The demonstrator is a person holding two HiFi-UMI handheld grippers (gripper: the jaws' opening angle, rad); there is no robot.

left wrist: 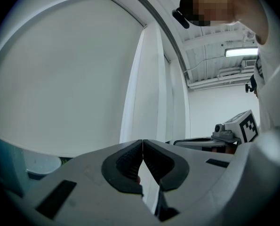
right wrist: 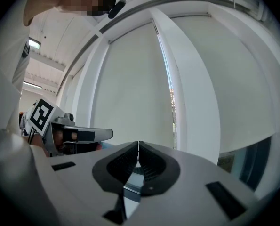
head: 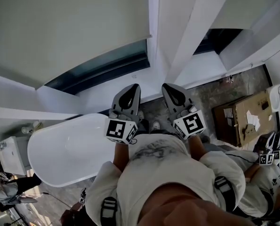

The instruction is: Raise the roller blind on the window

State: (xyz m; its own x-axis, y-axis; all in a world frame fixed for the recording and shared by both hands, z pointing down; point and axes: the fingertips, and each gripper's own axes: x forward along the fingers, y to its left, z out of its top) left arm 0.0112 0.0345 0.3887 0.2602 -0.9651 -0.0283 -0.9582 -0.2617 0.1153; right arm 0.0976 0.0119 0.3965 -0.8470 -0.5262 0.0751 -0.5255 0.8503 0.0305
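Head view: a person faces the window with left gripper (head: 134,87) and right gripper (head: 167,87) held level at the chest, each clenched tip to tip on nothing. To do the approach well, they should probably first find a pull cord or the bottom rail near the white post (head: 177,27), since no cord can be made out. One pair of jaws should part before reaching, then bite squarely. The blind (head: 60,27) hangs left of the post, its lower edge above a strip of dark glass, well ahead of both jaws and untouched. A tub (head: 69,149) sits below, left of the post.
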